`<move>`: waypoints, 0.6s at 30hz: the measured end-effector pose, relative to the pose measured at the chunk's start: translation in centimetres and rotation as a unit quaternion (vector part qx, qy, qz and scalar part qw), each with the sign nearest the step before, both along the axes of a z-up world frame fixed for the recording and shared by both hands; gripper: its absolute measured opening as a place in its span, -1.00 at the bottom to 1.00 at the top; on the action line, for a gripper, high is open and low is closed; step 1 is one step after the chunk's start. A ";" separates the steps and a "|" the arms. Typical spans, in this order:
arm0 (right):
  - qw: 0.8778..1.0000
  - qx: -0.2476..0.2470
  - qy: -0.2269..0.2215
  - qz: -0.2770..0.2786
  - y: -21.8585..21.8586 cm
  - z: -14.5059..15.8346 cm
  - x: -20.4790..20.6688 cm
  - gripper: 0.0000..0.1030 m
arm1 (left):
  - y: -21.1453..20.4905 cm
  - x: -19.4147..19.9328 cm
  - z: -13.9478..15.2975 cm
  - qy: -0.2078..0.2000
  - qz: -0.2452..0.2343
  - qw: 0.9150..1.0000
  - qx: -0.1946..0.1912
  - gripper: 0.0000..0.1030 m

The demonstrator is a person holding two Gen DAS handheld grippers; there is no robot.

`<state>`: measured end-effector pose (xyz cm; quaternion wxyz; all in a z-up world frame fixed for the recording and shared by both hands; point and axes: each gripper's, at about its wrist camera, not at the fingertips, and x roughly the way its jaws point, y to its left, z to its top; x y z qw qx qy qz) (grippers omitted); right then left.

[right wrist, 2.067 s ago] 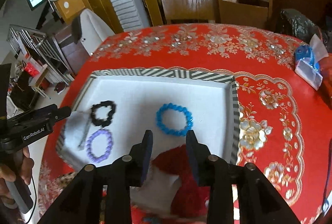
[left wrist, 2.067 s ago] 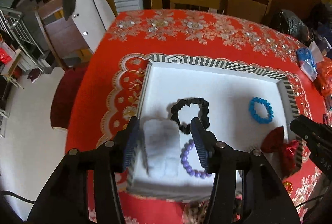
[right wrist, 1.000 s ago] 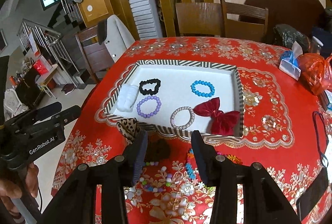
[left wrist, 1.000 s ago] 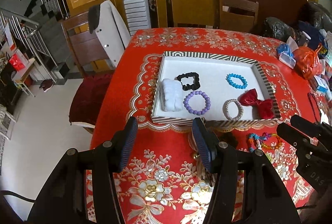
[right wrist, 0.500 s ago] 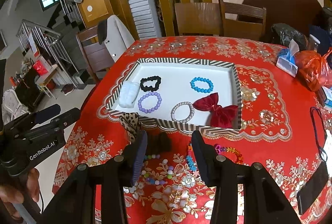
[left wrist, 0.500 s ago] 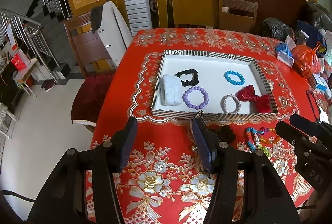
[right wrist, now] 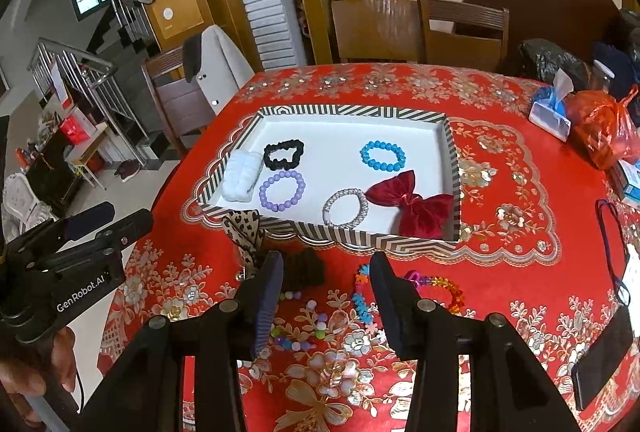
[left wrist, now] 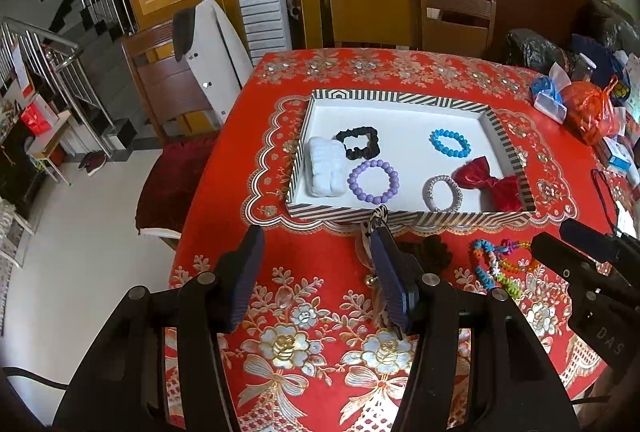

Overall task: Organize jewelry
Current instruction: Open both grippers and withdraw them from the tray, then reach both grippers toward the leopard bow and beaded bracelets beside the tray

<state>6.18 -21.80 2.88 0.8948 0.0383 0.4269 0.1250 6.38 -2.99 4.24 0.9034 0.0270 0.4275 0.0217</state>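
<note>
From the left wrist view, the left claw (left wrist: pixel 316 272) hovers spread and empty above the red floral-clothed surface (left wrist: pixel 320 344), short of the striped-rimmed white tray (left wrist: pixel 400 218) holding a purple bead bracelet (left wrist: pixel 373 181). From the right wrist view, the right claw (right wrist: pixel 326 296) hangs apart, empty, over a loose colourful bead string (right wrist: pixel 440 286).
</note>
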 end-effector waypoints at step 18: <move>1.000 -0.004 0.023 -0.011 -2.3 -1.7 0.3 -0.15 | 0.2 1.2 -1.5 0.035 -0.009 0.999 -0.030 0.07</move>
